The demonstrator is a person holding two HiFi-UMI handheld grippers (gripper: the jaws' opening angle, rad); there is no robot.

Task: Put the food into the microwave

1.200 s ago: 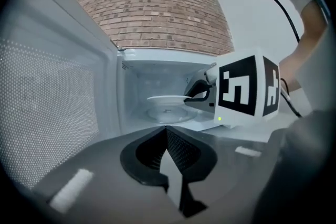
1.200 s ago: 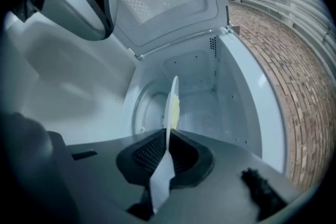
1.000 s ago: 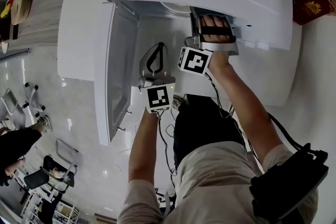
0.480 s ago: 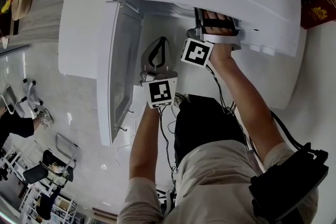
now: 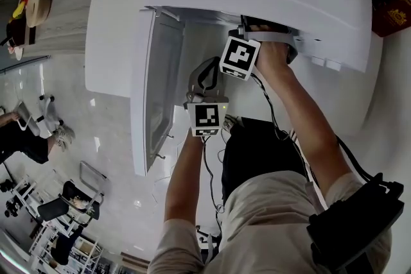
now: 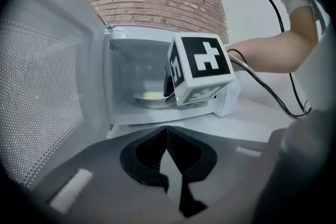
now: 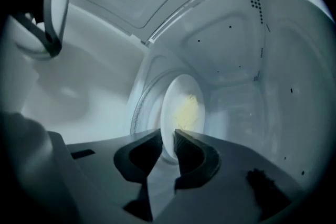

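As the right hand-held gripper is opening its jaws around the plate rim inside the microwave, that plate looks stiff, slick, breakable: grip its rim.

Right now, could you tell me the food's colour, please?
The food is pale yellow, clearest in the right gripper view.

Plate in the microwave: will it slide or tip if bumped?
Probably rigid and smooth, so the plate may slide on the turntable. Shallow and wide, it likely won't tip. Its rim sits between the opening jaws of the right hand-held gripper.
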